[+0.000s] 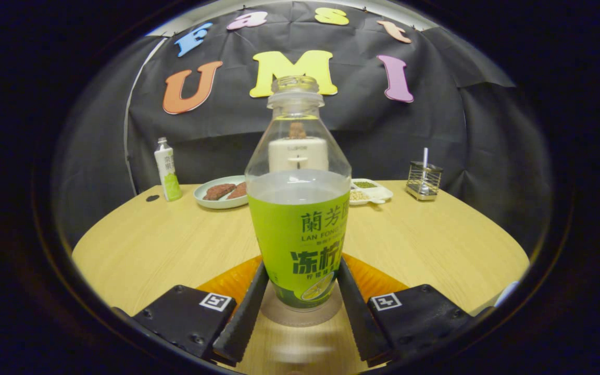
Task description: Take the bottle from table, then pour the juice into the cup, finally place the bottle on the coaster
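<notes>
A clear, uncapped bottle (pixel 300 229) with a green label stands upright between my fingers, about half full of pale juice. My gripper (pixel 302 266) is shut on it, one finger pressing each side of the label's lower part. An orange coaster (pixel 229 281) lies on the wooden table (pixel 164 245) and shows on both sides behind the fingers, so the bottle's base is over or at its near edge. I cannot tell whether the base touches it.
Along the far edge of the table are a small white-and-green bottle (pixel 167 169), a plate with brown pieces (pixel 220 192), a white divided dish of beans (pixel 370 191) and a wire holder with a straw (pixel 424 179). A white appliance (pixel 297 151) shows through the held bottle.
</notes>
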